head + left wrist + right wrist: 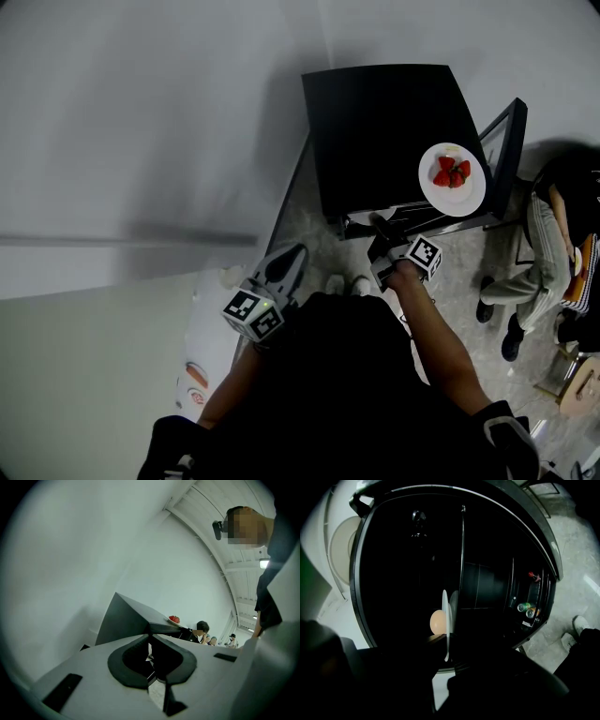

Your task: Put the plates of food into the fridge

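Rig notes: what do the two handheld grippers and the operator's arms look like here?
Left gripper: pale grey wedge-shaped shell, dark pads lining the jaws, black rectangular slots on top. Right gripper: dark body. Each carries a marker cube, black squares on white. The operator wears a black top; forearms are bare. No cables show.

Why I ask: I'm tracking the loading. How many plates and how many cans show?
Plates: 2 (strawberry plate on the fridge; held plate in the right gripper jaws)
Cans: 2 (green can, orange can, in the fridge door)
Total: 4
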Demonstrator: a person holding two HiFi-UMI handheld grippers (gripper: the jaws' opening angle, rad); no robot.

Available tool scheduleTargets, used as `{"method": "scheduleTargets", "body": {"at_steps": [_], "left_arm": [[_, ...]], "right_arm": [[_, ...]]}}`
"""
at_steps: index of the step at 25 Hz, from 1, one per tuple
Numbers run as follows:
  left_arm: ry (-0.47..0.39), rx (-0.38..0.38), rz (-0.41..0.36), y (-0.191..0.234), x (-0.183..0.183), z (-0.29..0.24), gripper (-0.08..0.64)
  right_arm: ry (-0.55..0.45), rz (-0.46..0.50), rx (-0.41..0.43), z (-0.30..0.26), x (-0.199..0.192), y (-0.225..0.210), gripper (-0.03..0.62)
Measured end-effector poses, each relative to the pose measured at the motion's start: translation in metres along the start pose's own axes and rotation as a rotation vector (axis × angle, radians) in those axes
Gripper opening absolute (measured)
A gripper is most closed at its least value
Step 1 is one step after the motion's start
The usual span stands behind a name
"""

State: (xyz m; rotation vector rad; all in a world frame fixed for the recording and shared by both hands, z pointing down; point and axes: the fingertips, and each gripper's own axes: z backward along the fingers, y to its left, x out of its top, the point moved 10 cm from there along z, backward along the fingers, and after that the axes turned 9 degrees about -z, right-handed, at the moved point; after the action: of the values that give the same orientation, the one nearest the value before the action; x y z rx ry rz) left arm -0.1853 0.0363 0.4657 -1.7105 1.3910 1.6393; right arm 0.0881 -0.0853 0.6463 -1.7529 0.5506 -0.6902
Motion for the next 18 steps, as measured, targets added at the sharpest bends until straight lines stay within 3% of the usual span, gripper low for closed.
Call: {"method": "scheduleTargets", "body": {"at_steps": [16, 18], "left_arm": [[0.002, -0.007, 0.01, 0.001, -0.003, -0.005, 0.025], [0.001, -0.008, 0.011, 0.0, -0.003, -0.004, 0.025]], "right_arm": [[-0.002, 0.019, 0.0, -0.011, 0.002, 0.01, 0.037], [-0.004, 0.034, 0.0, -0.011, 0.0, 0.014, 0.079]]}}
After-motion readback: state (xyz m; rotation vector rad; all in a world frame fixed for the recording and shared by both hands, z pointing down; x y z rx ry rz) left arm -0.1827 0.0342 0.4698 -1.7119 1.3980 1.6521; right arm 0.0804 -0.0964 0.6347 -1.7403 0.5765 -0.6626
